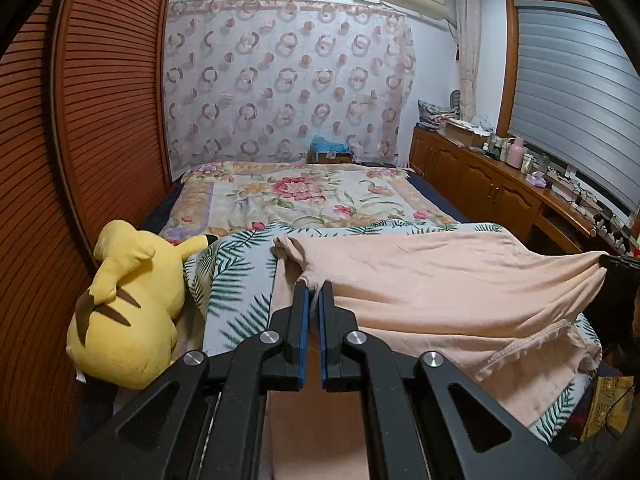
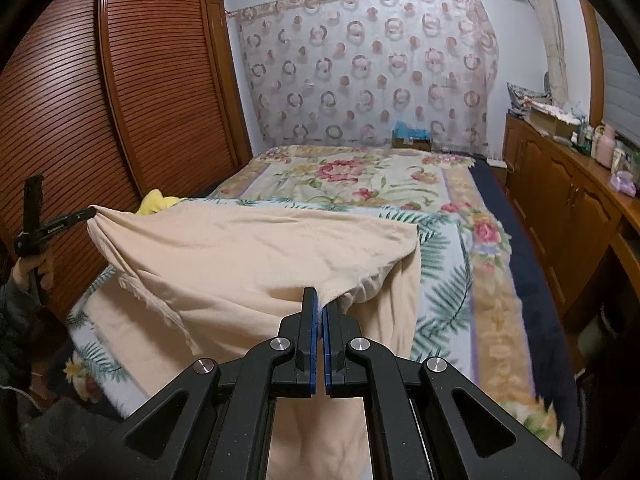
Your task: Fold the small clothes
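Left wrist view: we see our left gripper (image 1: 314, 290) clamped on the peach garment (image 1: 420, 276) at 6 o'clock — our right gripper (image 2: 321, 300) pinches its other edge above the bed (image 2: 460, 248); a yellow plush toy (image 1: 128, 304) lies at 9 o'clock.

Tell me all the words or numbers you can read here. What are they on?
No text here can be read for sure.
Left gripper: small white lettering on its side in the right wrist view, too blurred to read.
Box at the head of the bed: a white label, too small to read.
Bottles on the cabinet: any labels too small to read.
Peach cloth: no print visible.
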`<state>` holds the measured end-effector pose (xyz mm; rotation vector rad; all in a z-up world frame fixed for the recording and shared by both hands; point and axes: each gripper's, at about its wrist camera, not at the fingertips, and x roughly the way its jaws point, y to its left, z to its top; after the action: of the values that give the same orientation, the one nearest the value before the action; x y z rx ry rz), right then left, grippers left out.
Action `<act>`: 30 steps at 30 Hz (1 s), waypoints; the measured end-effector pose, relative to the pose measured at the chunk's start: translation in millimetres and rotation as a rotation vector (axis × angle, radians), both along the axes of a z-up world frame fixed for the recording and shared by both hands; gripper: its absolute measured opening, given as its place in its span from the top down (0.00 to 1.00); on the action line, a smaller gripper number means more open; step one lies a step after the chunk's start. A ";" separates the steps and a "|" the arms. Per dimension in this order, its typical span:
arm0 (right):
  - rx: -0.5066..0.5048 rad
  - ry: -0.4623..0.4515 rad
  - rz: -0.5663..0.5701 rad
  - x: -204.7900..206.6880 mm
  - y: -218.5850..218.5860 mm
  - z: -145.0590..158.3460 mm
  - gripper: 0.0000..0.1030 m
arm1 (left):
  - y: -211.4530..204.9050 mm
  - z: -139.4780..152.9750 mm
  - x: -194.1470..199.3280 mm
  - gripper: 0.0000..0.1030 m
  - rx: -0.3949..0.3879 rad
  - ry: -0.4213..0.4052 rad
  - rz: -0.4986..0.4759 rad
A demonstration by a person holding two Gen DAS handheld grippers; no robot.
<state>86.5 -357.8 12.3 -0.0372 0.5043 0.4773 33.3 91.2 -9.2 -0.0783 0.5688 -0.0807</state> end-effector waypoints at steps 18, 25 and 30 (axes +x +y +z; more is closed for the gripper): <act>-0.087 0.166 -0.043 -11.3 13.3 -30.9 0.78 | -5.5 -71.8 -25.2 0.70 0.015 0.175 0.017; -0.147 0.087 -0.055 -12.2 27.1 -6.7 0.49 | -3.9 -72.3 -30.5 0.29 0.015 0.173 0.023; -0.164 0.058 -0.045 -4.1 43.5 -3.9 0.47 | -2.7 -79.8 -30.0 0.29 0.011 0.188 0.048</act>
<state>82.4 -314.4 8.3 -0.1693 0.5989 0.3928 3.3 88.6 -88.9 -0.0890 0.7547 -0.0235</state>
